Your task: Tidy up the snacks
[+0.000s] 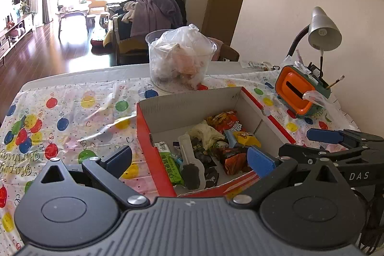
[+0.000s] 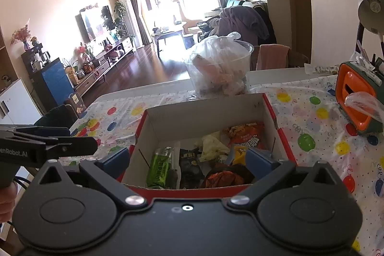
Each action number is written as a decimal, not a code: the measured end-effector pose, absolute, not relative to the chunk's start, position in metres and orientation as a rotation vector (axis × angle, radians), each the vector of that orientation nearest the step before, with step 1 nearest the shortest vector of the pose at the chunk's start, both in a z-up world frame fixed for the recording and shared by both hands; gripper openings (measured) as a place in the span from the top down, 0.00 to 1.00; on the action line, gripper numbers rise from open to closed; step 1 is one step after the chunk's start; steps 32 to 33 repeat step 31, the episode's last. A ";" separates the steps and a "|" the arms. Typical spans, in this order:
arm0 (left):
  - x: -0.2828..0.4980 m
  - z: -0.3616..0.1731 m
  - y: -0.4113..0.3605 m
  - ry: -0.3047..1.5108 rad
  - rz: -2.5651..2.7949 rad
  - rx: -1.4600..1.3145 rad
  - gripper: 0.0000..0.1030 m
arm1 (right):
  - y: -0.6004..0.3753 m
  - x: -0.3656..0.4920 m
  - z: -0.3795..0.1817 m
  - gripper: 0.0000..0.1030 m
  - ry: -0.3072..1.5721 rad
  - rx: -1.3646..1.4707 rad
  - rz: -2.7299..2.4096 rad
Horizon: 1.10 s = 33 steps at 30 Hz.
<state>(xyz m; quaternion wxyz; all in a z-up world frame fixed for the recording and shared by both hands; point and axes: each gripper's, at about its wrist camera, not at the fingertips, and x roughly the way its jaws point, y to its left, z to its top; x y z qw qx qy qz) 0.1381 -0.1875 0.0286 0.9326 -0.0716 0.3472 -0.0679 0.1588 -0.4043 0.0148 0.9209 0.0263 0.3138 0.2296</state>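
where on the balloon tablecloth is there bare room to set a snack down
Left of the red cardboard box, the balloon-print tablecloth lies bare. Crowded: behind the box stands the clear plastic tub; to its right the orange and green holder.
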 end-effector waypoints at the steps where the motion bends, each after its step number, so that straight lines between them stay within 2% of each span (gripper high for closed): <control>1: 0.138 0.029 -0.187 0.710 -0.139 -0.146 0.00 | -0.403 0.159 0.014 0.00 0.646 0.056 0.471; 33: 0.135 0.022 -0.191 0.724 -0.170 -0.162 0.00 | -0.410 0.147 0.004 0.00 0.673 0.079 0.425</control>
